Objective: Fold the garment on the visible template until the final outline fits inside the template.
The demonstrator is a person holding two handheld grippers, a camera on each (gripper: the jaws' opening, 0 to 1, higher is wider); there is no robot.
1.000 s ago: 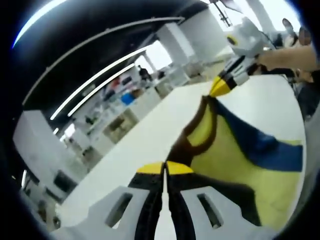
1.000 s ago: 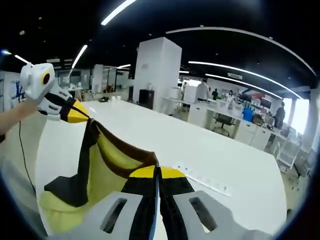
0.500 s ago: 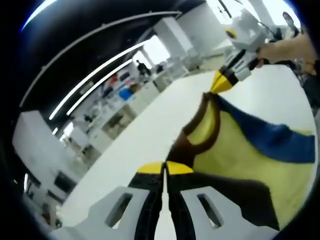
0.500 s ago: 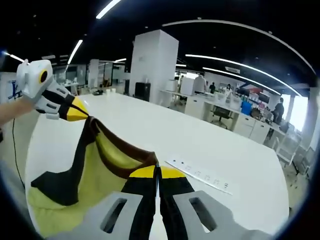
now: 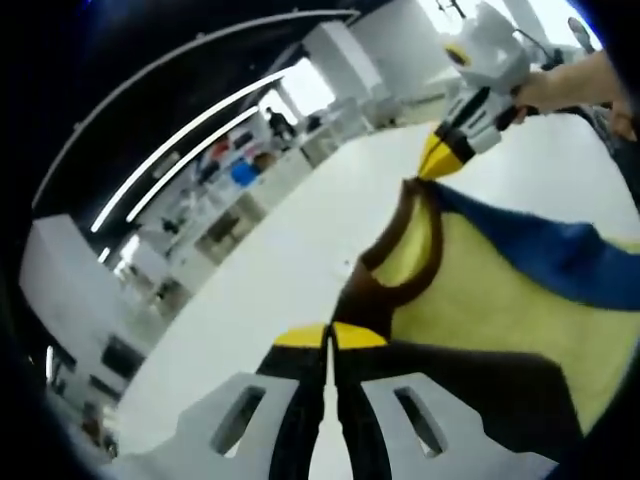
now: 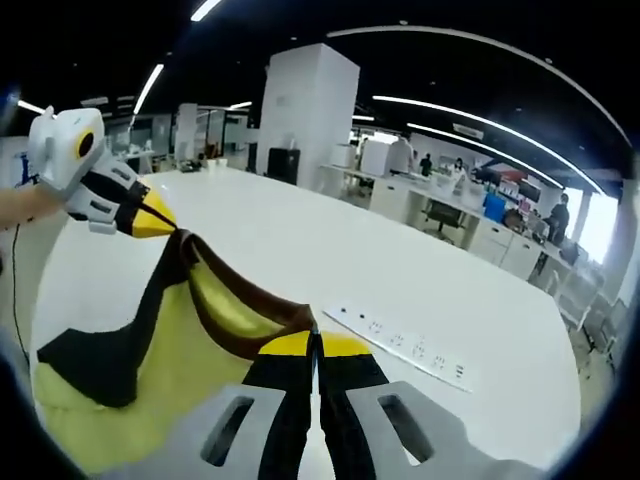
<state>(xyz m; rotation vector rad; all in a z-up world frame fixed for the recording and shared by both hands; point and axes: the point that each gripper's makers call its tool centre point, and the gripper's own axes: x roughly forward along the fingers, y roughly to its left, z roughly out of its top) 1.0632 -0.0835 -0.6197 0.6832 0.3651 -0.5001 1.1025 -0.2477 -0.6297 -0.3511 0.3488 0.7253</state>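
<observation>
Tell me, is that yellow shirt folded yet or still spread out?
Spread out and held up. Both grippers, left and right, pinch the shirt near its brown collar, and it hangs open between them, unfolded.

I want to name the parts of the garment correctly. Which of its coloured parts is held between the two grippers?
The brown collar band: it runs from the left gripper to the right gripper, both shut on it. The yellow body, black patch and blue panel hang away from it.

left gripper point(image 5: 331, 338) jaws clamp garment point(image 5: 480, 300) | right gripper point(image 5: 438, 162) clamps collar
</observation>
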